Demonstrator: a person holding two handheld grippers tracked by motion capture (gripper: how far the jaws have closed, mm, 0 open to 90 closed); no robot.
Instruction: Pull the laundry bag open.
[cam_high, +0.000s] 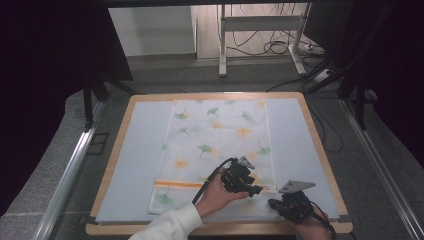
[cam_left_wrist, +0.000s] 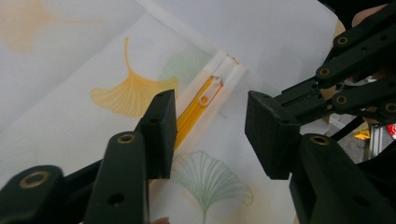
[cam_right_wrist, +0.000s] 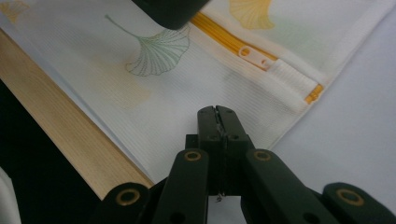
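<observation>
A white pillowcase (cam_high: 216, 150) printed with ginkgo leaves lies flat on the pale blue mat (cam_high: 135, 160) that covers my wooden table (cam_high: 107, 175); from above I count one cloth, one orange zipper (cam_high: 180, 184) running across its near end, and two grippers. My left gripper (cam_high: 255, 189) sits at about five o'clock on the cloth, its jaws spread apart on either side of the zipper pull (cam_left_wrist: 208, 93), with the pads clear of it; nothing is pinched. The left gripper view gives what the high view is too coarse for: the single white pull tab lying at the end of the orange teeth, beside the white stitched stop, with the jointed links of my other gripper at three o'clock. My right gripper (cam_high: 274, 203) rests at the cloth's near right corner, around five o'clock from the left one. In the right gripper view (cam_right_wrist: 217, 111) its jaws are pressed together with nothing visible between them, tips on the white fabric near the hem, the pull at one o'clock and the table's wooden edge at nine o'clock.
</observation>
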